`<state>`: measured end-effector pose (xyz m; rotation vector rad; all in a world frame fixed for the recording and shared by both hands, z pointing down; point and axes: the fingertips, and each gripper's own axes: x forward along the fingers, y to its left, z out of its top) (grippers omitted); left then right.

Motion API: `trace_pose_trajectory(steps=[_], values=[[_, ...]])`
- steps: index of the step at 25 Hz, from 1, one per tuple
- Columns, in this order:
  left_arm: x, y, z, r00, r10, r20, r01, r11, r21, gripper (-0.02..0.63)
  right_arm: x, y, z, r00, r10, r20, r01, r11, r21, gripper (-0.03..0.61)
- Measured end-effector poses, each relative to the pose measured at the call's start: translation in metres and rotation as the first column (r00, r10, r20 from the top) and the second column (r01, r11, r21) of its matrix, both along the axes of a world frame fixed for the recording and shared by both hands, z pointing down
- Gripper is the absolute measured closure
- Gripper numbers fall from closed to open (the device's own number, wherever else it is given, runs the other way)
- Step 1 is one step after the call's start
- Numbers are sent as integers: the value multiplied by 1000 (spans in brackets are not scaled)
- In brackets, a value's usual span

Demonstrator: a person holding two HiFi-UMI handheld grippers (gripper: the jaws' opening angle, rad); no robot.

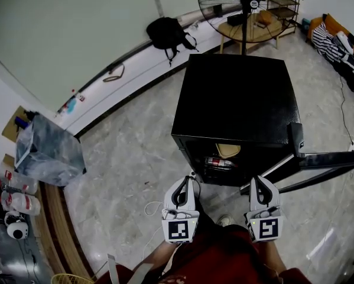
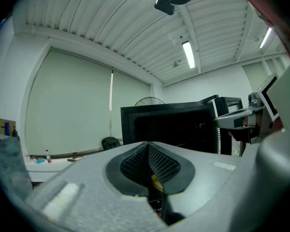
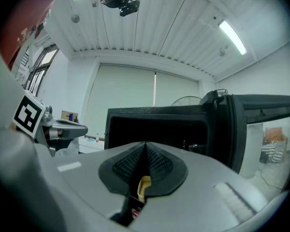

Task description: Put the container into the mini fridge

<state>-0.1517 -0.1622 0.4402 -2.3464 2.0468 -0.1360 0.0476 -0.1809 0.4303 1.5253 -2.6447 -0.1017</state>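
The black mini fridge (image 1: 236, 96) stands in front of me, its door (image 1: 324, 158) swung open to the right. A tan container (image 1: 228, 149) sits inside on an upper shelf, above a red-labelled item (image 1: 218, 163). My left gripper (image 1: 186, 185) and right gripper (image 1: 260, 185) are held side by side just before the fridge opening, both shut and holding nothing. In the left gripper view the pads (image 2: 157, 164) meet, and the container (image 2: 157, 182) shows through the slit below them. The right gripper view shows the same: closed pads (image 3: 155, 164) and the container (image 3: 144, 185) behind them.
A standing fan (image 1: 246, 5) and a round table (image 1: 253, 27) are behind the fridge. A black backpack (image 1: 166, 33) leans at the wall ledge. A bag-lined bin (image 1: 46, 149) stands at the left. A white cable (image 1: 152, 209) lies on the floor by my left gripper.
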Motion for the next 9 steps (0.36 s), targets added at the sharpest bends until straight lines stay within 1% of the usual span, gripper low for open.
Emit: trace_pose_trajectory(steps=[5,9], values=[[-1,2,-5,1000,-1,3,1,1000,12,606,0,0,-7,1000,-4,-12,4,1000,8,578],[-2,5,-8,1000,1,1,-1,1000,-3,606,-1,5,-8,1000,-4,-23,4,1000,-11,578]])
